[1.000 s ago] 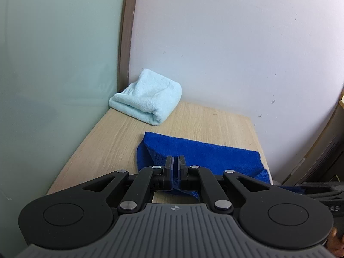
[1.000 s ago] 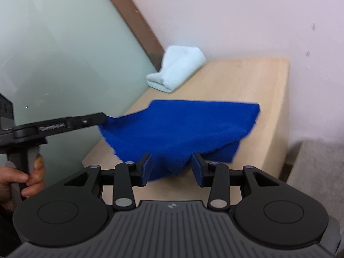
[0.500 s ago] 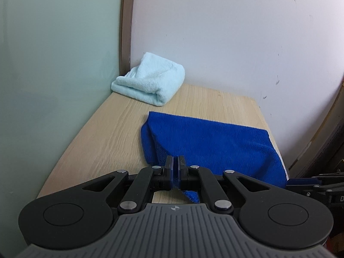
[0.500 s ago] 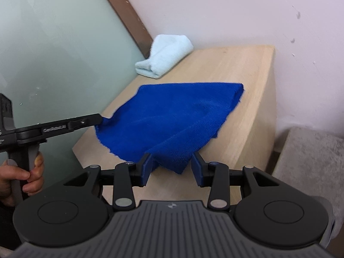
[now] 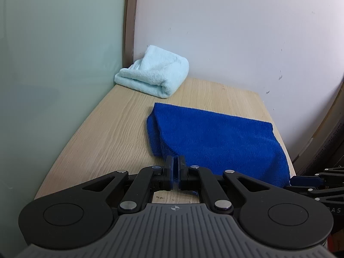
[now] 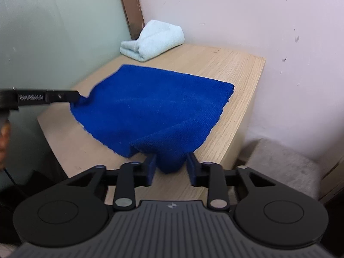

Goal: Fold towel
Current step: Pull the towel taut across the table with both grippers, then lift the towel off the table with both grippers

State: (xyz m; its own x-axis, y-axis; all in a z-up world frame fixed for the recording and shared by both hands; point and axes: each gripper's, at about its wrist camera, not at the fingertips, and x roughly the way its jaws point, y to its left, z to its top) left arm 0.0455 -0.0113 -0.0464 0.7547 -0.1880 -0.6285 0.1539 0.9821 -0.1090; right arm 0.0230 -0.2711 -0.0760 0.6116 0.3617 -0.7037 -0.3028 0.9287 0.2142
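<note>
Wooden table [image 5: 90,133], corner. Blue towel [image 5: 217,142] folded once; more folds left. Left gripper [image 5: 176,167] clamps near corner; right gripper [image 6: 171,167] gapes around loose fold.

A light wooden tabletop [image 5: 111,129] lies ahead of the hand-held gripper, against a white wall [image 5: 236,32]. In its far left corner rests a folded pale blue towel [image 5: 154,73], beside a brown frame strip [image 5: 129,28] and a green glass panel [image 5: 53,64].
</note>
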